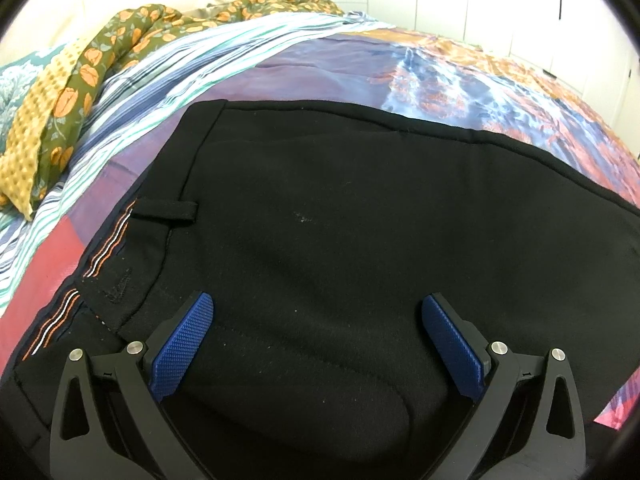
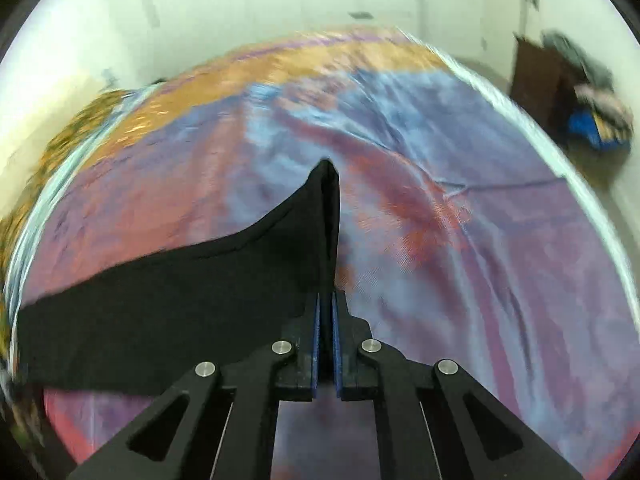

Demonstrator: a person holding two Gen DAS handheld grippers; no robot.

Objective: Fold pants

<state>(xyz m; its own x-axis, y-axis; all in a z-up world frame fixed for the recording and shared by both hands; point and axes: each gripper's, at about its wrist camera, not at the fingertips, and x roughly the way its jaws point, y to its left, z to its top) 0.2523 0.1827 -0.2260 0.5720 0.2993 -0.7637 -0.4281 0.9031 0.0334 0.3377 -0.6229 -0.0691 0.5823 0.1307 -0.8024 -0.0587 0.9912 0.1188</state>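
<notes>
While left claw [image 1: 318,320] gapes — right claw [image 2: 327,312] pinches pants [image 2: 160,304].

Bright, even light; right wrist view motion-blurred, fisheye edges warped w/ vignette.

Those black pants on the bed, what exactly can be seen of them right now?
The black pants look like plain woven dress fabric with a few pale lint specks. The waistband end lies flat on the colourful bedspread, showing a belt loop and orange-and-white striped lining inside the waistband. The left hand-held gripper hangs open above them. In the right wrist view, another part is lifted off the bed into a peak, pinched in the shut right hand-held gripper; that view is blurred.
</notes>
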